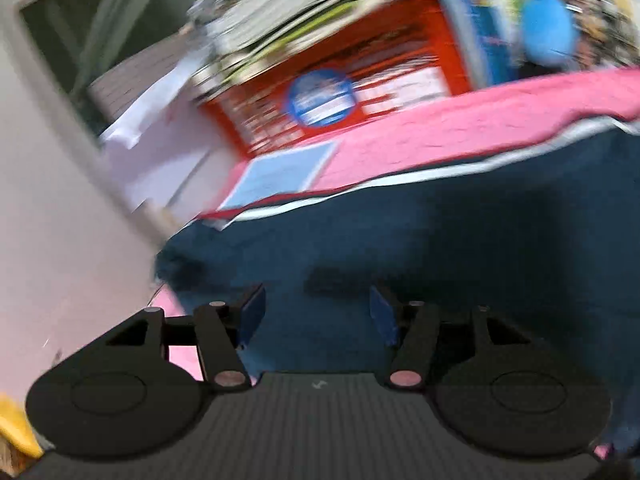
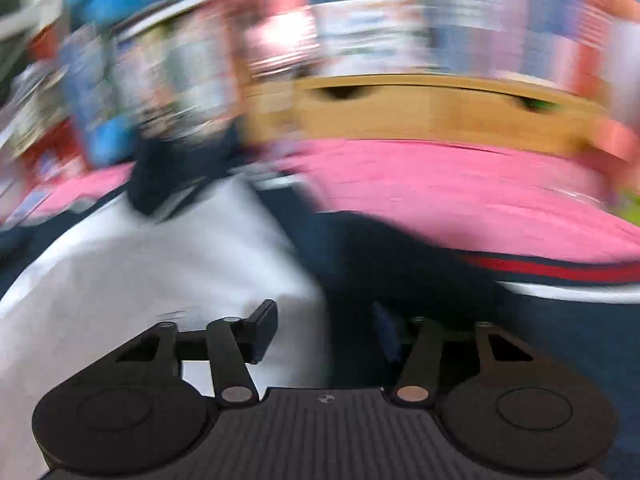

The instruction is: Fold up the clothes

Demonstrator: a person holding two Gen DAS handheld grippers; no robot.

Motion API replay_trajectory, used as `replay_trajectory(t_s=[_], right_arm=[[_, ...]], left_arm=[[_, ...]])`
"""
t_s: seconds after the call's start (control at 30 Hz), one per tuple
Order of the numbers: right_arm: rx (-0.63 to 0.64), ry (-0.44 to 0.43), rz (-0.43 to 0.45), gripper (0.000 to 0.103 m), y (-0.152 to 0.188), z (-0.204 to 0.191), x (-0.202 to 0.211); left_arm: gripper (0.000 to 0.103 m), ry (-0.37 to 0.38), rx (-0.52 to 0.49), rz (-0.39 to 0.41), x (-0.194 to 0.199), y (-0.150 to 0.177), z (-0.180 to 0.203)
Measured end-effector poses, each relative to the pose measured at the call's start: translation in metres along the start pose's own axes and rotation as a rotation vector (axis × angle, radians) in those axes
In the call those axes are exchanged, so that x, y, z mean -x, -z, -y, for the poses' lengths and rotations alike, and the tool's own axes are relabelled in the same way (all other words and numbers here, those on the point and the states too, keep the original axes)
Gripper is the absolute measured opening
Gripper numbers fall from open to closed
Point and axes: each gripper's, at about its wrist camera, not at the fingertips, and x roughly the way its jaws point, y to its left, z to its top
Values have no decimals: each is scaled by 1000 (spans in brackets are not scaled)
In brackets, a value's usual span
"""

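A dark navy garment (image 1: 400,240) with white and red edge stripes lies on a pink cloth-covered surface (image 1: 460,132). My left gripper (image 1: 318,316) is open just above the navy fabric, near its left edge, holding nothing. In the right wrist view the same navy garment (image 2: 400,256) shows its red and white stripe at the right, and a white part of the clothing (image 2: 160,264) lies at the left. My right gripper (image 2: 324,330) is open over the line where white and navy meet. Both views are motion-blurred.
A red printed box (image 1: 340,96) under a stack of papers stands behind the pink cloth, with a blue round object (image 1: 550,30) to its right. A grey frame (image 1: 48,120) runs along the left. A wooden drawer box (image 2: 440,112) stands behind the pink cloth.
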Motion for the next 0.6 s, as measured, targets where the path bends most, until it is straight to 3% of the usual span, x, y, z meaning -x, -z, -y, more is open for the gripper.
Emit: replay_trajectory(t_s=[0.03, 0.13, 0.27, 0.4, 0.43, 0.5, 0.57, 0.6], right_arm=[[-48, 60, 14, 59, -1, 16, 7], [-144, 22, 106, 59, 5, 53, 41], [-102, -55, 97, 59, 25, 60, 58], [-37, -78, 39, 58, 38, 53, 39], [-39, -77, 27, 58, 40, 53, 32], [-20, -1, 18, 58, 37, 63, 27], [9, 104, 3, 58, 32, 80, 24], [5, 163, -2, 65, 29, 92, 23]], left_arm=[[55, -4, 44, -14, 4, 0, -6], [55, 119, 118, 46, 31, -7, -11], [55, 306, 34, 186, 82, -29, 22], [56, 565, -56, 202, 111, -40, 69], [56, 598, -91, 215, 114, -40, 80], [57, 561, -195, 239, 118, -38, 106], [56, 527, -227, 215, 109, -34, 116], [57, 510, -241, 202, 105, -33, 121]])
